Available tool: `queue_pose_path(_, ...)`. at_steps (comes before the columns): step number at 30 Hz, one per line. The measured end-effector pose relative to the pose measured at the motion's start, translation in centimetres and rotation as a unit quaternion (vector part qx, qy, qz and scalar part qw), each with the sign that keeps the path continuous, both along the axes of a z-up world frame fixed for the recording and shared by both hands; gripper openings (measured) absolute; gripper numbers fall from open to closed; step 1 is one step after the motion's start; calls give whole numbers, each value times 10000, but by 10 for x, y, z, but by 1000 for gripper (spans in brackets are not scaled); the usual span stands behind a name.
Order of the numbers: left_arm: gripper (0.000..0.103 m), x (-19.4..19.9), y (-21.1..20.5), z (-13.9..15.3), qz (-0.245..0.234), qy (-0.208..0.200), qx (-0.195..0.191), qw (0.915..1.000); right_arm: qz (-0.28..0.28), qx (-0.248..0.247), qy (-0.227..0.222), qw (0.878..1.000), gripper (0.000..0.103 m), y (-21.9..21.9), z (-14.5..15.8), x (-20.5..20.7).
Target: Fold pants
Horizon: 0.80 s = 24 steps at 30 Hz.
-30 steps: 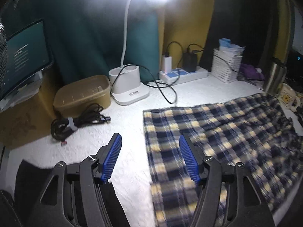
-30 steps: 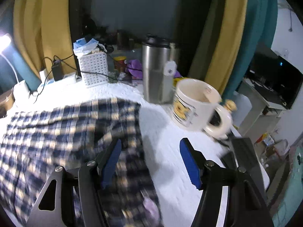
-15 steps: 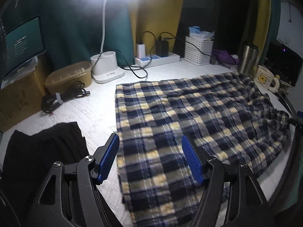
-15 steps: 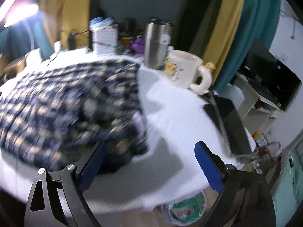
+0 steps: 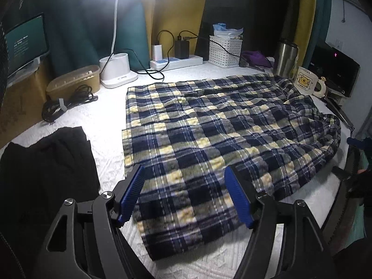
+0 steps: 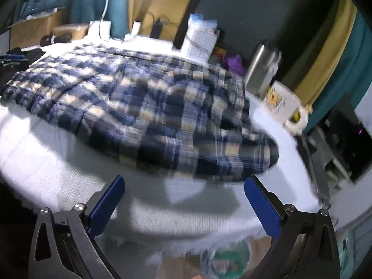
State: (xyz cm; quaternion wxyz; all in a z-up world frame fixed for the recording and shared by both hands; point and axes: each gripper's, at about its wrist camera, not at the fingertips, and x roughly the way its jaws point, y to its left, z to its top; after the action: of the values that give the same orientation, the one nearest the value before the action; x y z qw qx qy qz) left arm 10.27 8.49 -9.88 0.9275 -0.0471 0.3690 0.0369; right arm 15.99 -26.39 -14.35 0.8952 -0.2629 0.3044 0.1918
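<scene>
Plaid pants (image 5: 220,134) lie spread flat across the white surface (image 5: 104,116), a mug (image 5: 307,82) just beside their far edge. Left gripper (image 5: 183,197) hovers over the near hem, fingers just widening, empty — right gripper (image 6: 183,207) off the surface's edge, fingers just spread wide, nothing between them.

Two black hand-held grippers showing over the plaid pants (image 5: 220,134)

Left gripper (image 5: 186,195) and right gripper (image 6: 183,205) are wearing ribbed blue pads (image 5: 237,195) on black triangular-cutout frames, silver screws glinting at the joints.
</scene>
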Motion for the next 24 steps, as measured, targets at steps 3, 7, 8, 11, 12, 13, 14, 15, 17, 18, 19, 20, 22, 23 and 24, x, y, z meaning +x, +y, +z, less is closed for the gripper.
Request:
queue_pose_path(3, 85, -4, -4, 0, -65, -31, 17, 10000, 4, -141, -109, 9998, 103, 7, 1, 7)
queue_pose_path(7, 96, -4, -10, 2, -153, -119, 132, 9997, 100, -177, -134, 9997, 103, 12, 7, 21)
queue_pose_path(8, 96, -3, -12, 2, -202, -122, 147, 9996, 106, -148, -143, 9997, 103, 12, 10, 24)
queue_pose_path(11, 96, -1, -20, 0, -381, -114, 221, 9990, 137, 18, -214, 9997, 103, 13, 21, 34)
queue_pose_path(12, 96, 0, -25, -1, -475, -103, 260, 9985, 146, 96, -209, 9996, 103, 14, 25, 40)
queue_pose_path(13, 96, 1, -28, -2, -549, -88, 300, 9980, 145, 140, -206, 9996, 103, 15, 27, 43)
queue_pose_path(14, 96, 2, -32, -3, -613, -65, 351, 9975, 136, 193, -212, 9995, 103, 16, 30, 50)
queue_pose_path(15, 96, 4, -36, -5, -673, -46, 413, 9969, 118, 241, -210, 9994, 103, 17, 32, 57)
queue_pose_path(17, 96, 6, -44, -7, -756, -18, 561, 9956, 114, 312, -169, 9993, 103, 21, 35, 69)
queue_pose_path(18, 96, 7, -48, -7, -793, -28, 636, 9948, 114, 346, -126, 9993, 103, 23, 35, 77)
queue_pose_path(19, 96, 7, -50, -6, -836, -42, 681, 9942, 109, 362, -105, 9992, 103, 24, 34, 80)
queue_pose_path(20, 96, 7, -52, -6, -882, -55, 728, 9934, 91, 386, -76, 9992, 103, 26, 33, 87)
queue_pose_path(22, 96, 5, -56, -3, -991, -98, 814, 9917, 57, 466, 19, 9989, 103, 27, 32, 96)
queue_pose_path(23, 96, 5, -58, -3, -1042, -98, 829, 9910, 43, 527, 95, 9986, 103, 28, 30, 101)
queue_pose_path(24, 96, 4, -59, -2, -1086, -99, 847, 9904, 26, 554, 133, 9984, 103, 27, 28, 103)
